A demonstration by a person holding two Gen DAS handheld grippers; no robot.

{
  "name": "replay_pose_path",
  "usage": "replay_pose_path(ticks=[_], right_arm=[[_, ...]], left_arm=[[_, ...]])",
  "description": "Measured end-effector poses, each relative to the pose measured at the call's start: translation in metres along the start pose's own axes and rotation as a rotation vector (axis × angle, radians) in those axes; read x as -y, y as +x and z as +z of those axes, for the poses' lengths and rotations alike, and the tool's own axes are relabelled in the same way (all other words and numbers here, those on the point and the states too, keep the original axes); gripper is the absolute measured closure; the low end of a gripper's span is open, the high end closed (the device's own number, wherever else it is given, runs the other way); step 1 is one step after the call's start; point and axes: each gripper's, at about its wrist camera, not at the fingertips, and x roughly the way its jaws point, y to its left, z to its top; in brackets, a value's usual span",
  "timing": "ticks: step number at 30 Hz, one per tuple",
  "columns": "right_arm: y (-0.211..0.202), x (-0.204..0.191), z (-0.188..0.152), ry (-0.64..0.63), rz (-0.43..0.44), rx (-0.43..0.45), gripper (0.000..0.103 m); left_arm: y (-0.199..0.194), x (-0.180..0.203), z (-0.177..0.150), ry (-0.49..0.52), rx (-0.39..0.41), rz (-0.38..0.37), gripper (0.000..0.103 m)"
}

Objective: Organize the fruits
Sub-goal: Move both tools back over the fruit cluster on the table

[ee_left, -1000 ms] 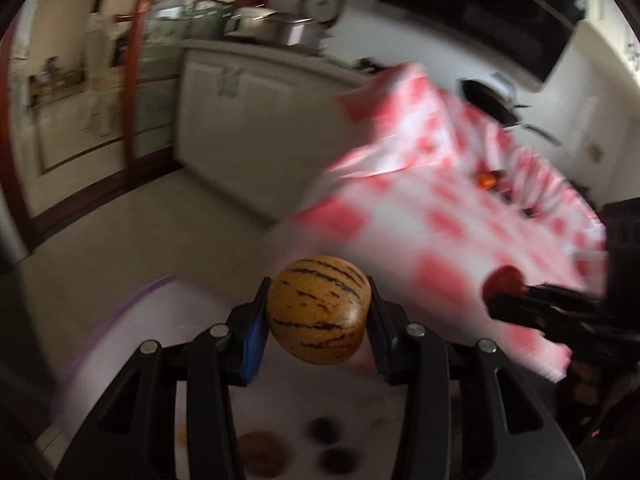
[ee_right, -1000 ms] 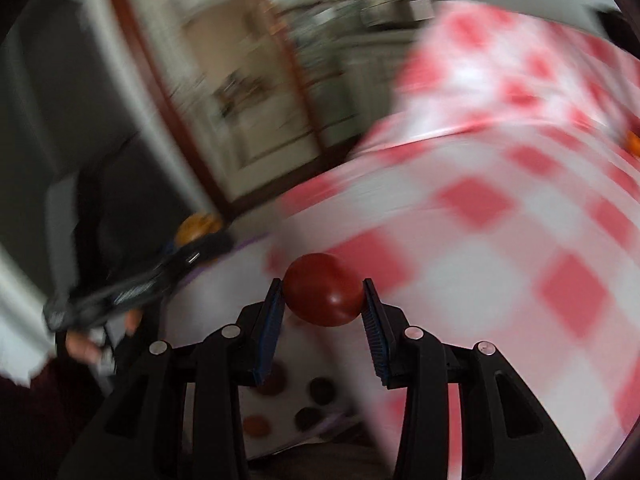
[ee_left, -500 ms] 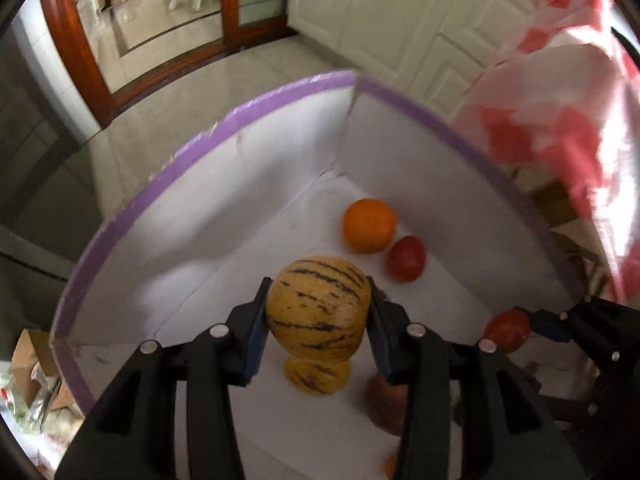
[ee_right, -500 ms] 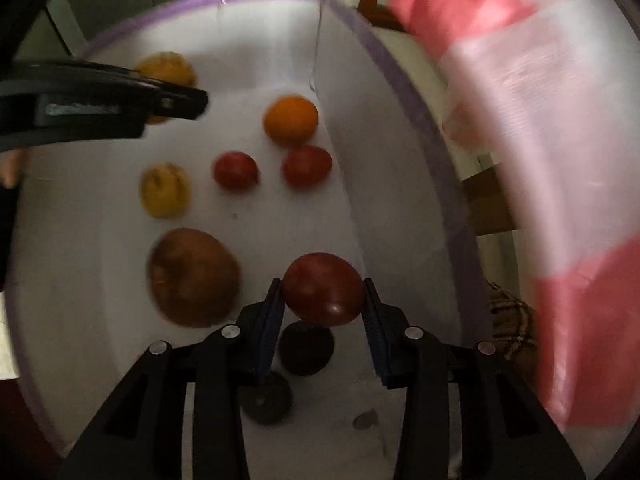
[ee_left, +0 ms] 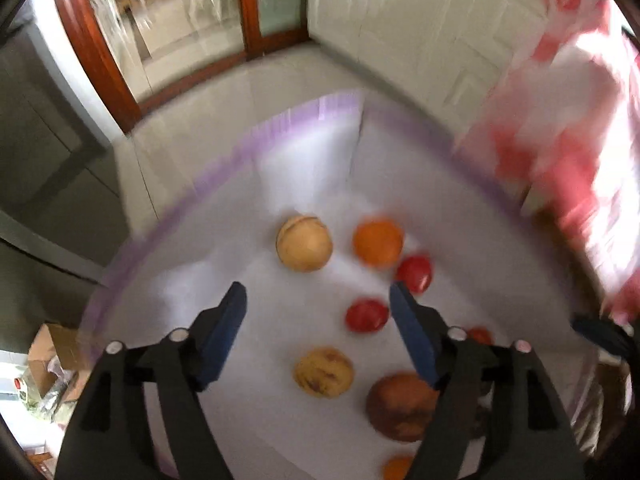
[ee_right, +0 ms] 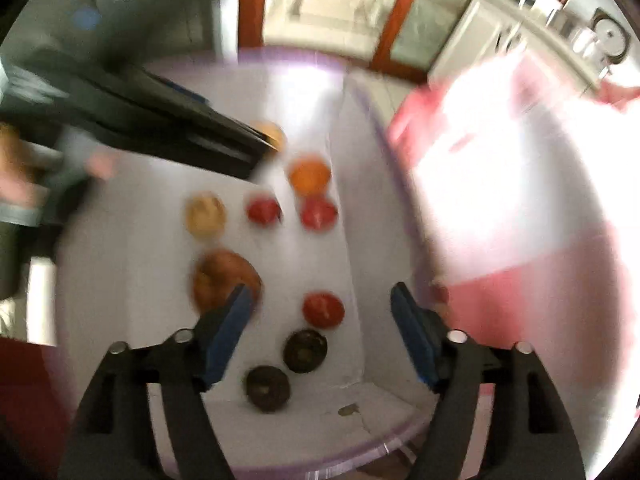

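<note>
both grippers' fingers opening and empty, left gripper (ee_left: 318,304), right gripper (ee_right: 320,304), blurred fruit in white box (ee_left: 320,148), brown fruit (ee_left: 400,406) partly hidden

Matt white box (ee_left: 420,184); glossy smooth tomatoes (ee_left: 367,315).

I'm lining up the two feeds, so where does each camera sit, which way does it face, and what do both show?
Left wrist: on the left gripper, facing steeply down into the white box; its own opening jaws show, nothing between them.
Right wrist: on the right gripper, facing down into that box; its opening jaws, also holding nothing, and the left gripper show.
Shared: the box, the orange and the checked cloth.
</note>
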Motion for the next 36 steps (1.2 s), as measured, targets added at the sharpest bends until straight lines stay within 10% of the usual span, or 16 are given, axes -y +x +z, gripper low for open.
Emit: replay_pose_path(ticks=[6,12,20,27,36], right_arm=[[-0.136,0.039,-0.015,0.117,-0.012,0.362,0.016],[-0.215,0.121,-0.084,0.344,-0.242,0.525,0.016],[-0.230,0.247,-0.208,0.869,-0.388,0.465,0.016],[-0.215,0.330,-0.274,1.144,-0.448,0.363,0.016],[-0.197,0.432,-0.310,1.275,-0.509,0.268,0.016]], left_arm=[[-0.101,0.053,0.031,0.019,0.324,-0.011,0.003],[-0.152,0.162,0.039,0.235,0.382,-0.199,0.002],[-0.141,0.355,0.051,0.459,0.320,-0.330,0.002],[-0.095,0.505,0.099,0.430,0.267,-0.436,0.002],[-0.055,0.582,0.122,0.413,0.248,-0.552,0.002]])
